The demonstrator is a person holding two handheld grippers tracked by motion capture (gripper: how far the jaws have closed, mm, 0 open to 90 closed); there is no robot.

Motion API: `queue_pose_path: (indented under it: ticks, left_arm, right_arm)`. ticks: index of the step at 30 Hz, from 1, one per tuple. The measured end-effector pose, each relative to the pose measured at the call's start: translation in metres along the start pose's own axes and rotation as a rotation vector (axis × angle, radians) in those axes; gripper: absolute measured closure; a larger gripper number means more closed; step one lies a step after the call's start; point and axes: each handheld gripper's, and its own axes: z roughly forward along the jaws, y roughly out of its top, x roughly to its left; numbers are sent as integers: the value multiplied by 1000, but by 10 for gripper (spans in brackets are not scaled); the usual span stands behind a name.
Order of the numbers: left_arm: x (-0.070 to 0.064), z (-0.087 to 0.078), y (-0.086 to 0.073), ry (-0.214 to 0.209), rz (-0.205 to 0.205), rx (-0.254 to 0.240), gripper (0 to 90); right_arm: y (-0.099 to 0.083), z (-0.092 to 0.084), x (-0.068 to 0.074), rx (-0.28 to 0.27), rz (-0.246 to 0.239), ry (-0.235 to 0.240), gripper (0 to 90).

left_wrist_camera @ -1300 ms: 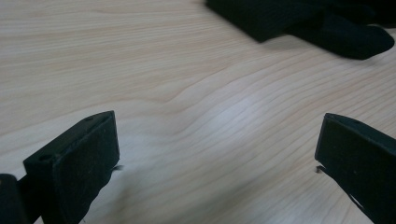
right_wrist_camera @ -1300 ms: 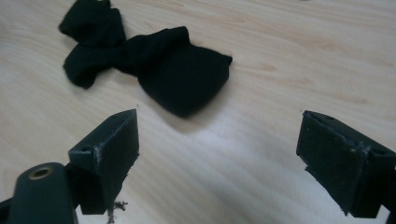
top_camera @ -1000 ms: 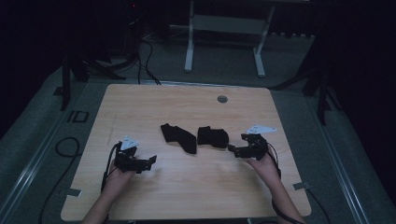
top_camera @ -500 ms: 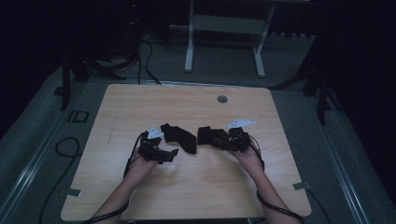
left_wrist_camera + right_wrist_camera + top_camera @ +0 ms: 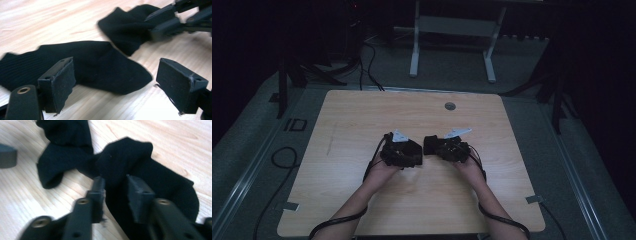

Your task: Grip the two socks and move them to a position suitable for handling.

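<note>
Two limp black knitted socks lie near the middle of the pale wooden table, the left sock and the right sock just beside each other. We judge them light, soft and floppy (they will sag from any pinch), so a bunched fold holds best. Our right gripper, reaching low and forward, has just been closing, its pads pressing a raised fold of the right sock. Our left gripper straddles the left sock's end, jaws wide though lately narrowing, not yet pinching.
</note>
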Motion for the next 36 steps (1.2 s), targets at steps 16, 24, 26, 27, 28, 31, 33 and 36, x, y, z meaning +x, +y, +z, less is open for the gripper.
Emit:
queue_pose_path:
  ticks: [16, 24, 26, 27, 28, 31, 33, 36]
  left_arm:
    - [-26, 28, 16, -41, 28, 20, 208]
    - [-34, 35, 20, -38, 2, -3, 231]
    - [-36, 37, 21, -32, 6, -7, 231]
    - [-37, 37, 21, -36, 3, -11, 231]
    - [-38, 38, 21, -35, -4, -15, 231]
    - [-41, 41, 22, -26, -3, -30, 245]
    - [-42, 42, 22, -26, 0, -35, 255]
    - [-42, 42, 23, -10, -7, -47, 259]
  right_arm:
    - [15, -36, 3, -107, -29, -18, 878]
    - [28, -59, 8, -183, -31, -7, 878]
    - [32, -65, 9, -203, -30, -4, 878]
    - [34, -68, 10, -211, -32, -6, 878]
    - [37, -70, 10, -218, -34, -8, 879]
    - [44, -79, 13, -241, -42, -4, 879]
    - [48, -83, 16, -257, -53, -2, 878]
    - [53, -89, 21, -278, -63, 1, 879]
